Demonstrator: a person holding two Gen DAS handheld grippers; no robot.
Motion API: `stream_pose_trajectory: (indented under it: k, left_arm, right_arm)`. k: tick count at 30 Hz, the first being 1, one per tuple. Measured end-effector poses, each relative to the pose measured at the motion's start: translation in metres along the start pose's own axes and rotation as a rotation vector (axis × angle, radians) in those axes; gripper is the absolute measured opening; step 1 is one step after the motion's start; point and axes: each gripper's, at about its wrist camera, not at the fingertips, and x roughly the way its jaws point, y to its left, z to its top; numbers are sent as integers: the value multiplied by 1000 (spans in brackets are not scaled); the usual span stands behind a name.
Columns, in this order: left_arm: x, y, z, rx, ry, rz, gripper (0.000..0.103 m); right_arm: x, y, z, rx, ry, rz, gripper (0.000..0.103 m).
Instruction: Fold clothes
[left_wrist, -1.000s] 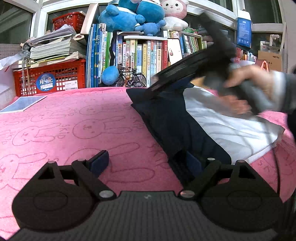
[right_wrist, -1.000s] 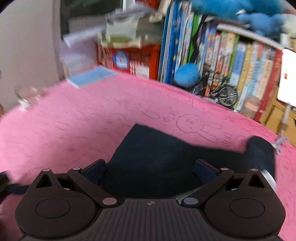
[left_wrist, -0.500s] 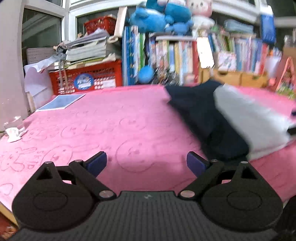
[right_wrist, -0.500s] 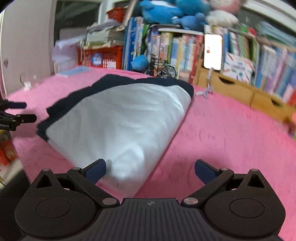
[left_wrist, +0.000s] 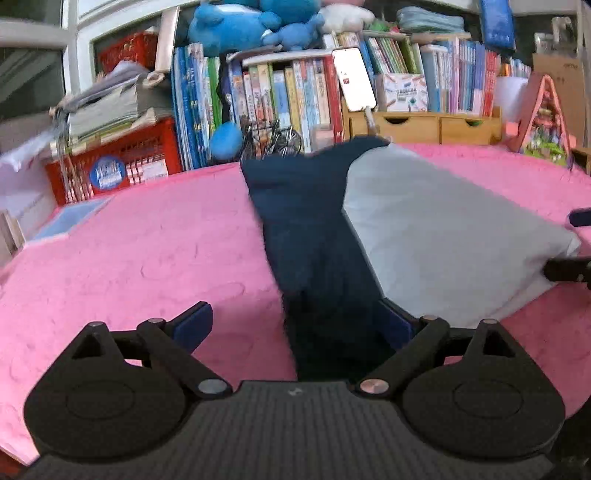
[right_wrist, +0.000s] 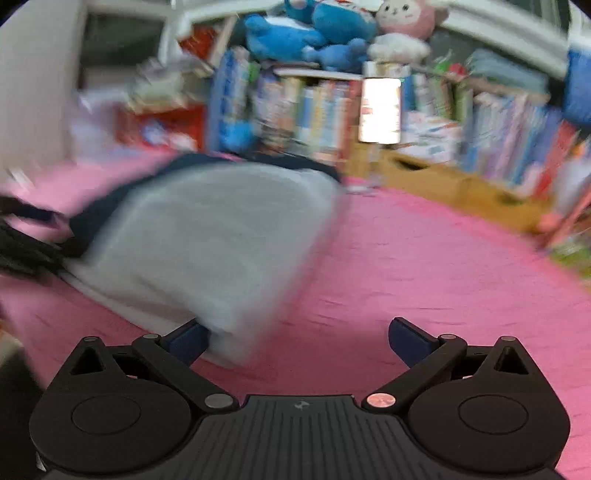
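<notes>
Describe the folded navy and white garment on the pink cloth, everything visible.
The folded navy and white cloth garment lies flat on the pink rabbit-print tablecloth as a rough rectangle: a soft white panel on top, a dark navy layer along one side and under the far edge. The navy end reaches between the wide-open jaws of the left gripper, unclamped. In the right wrist view its near white corner sits by the open right gripper; contact unclear through blur.

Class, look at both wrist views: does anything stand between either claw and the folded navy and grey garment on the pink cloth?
Nothing visible does. The left claw and right claw both stand open at the edge of the folded navy and grey garment, on bare pink cloth.
</notes>
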Motion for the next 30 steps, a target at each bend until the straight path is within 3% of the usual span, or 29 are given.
stream_pose_trajectory:
  k: [4,8,10,12,16,20,24,30]
  left_arm:
    - [-2,6,-1,-8,8,6,97]
    - [-3,5,-3,-1,6,14,98]
    - [-3,9,-3,-13,13,11,100]
    - [-3,13,-4,-19,14,4,102]
    - [-4,14,-6,-15,3,-8,103]
    - [-6,15,-4,-17,12,2,103]
    - [-20,21,-6,14,4,14,103]
    - [-43,5,-10,184,-42,79,103]
  right_arm:
    - [-4,2,-3,-6,-16,-8,103]
    - [-3,33,8,-61,-77,40,103]
    - [1,44,10,-140,-96,-12,103]
    - [7,39,1,-233,-114,-157,103]
    - [7,-13,6,-4,-34,-14,103]
    - [4,10,7,-112,-36,-68,103]
    - [-13,11,2,-153,-39,-36,103]
    - [-33,17,-1,-199,-48,6,103]
